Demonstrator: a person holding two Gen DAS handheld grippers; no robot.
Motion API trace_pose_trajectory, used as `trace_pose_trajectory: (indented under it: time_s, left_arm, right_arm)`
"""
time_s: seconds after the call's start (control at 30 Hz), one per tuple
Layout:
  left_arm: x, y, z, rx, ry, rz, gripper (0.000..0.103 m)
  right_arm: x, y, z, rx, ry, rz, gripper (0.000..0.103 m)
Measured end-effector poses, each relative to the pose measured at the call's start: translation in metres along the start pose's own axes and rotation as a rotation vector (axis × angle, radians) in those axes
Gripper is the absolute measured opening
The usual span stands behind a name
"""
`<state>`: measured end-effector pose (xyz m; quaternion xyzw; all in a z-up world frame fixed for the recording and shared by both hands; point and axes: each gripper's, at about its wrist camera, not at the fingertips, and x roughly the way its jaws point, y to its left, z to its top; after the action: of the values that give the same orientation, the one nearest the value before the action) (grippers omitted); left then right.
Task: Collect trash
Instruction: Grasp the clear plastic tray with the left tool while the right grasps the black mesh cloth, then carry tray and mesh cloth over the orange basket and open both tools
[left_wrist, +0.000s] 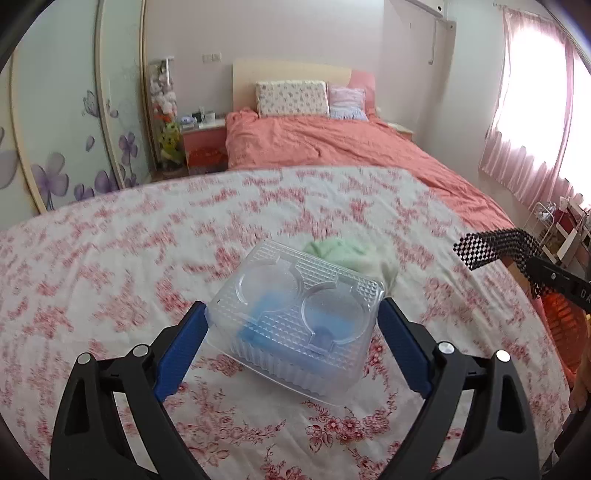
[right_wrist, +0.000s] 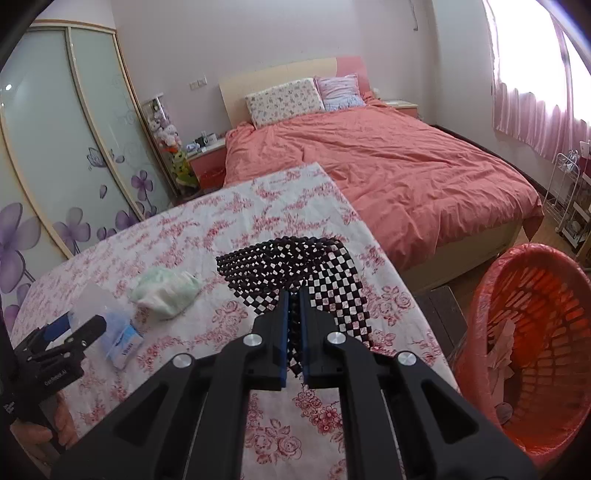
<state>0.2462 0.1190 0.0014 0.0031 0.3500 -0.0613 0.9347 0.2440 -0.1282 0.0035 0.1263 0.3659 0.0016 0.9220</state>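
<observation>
The left tool (left_wrist: 293, 325) stands wide, its blue pads on either side of a clear plastic container (left_wrist: 295, 314); whether they press its walls yet I cannot tell. The box is rigid and ribbed, with a diamond-embossed lid and two round recesses, and something blue shows inside it. It sits on the near part of the bench (left_wrist: 110, 258), which is covered in a pink floral cloth. The wide opening suits the box's broad sides.

The right tool (right_wrist: 293, 314) is clamped narrow on a black-and-white checkered mesh (right_wrist: 295, 266), a limp netted piece that drapes from the pads. It is pinched at one edge, probably so it can be carried right to the red slatted basket (right_wrist: 535, 332), which is lined with a thin bag and stands on the floor.

A crumpled pale green wad (right_wrist: 166, 291) lies just beyond the box, soft and untouched.
</observation>
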Motion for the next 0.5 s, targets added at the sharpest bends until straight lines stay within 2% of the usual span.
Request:
trace_pose_trajectory:
  time_s: [0.23,0.5]
  left_arm:
    - [-0.027,-0.012,0.012,-0.003,-0.053,-0.004,0.091]
    - [-0.048,-0.045,0.019,0.015,-0.081,-0.044,0.091]
  right_arm:
    - [-0.032,-0.004,0.005,0.007,-0.053,0.006,0.006]
    - [-0.072,-0.024,0.007,0.030,-0.118,-0.013,0.006]
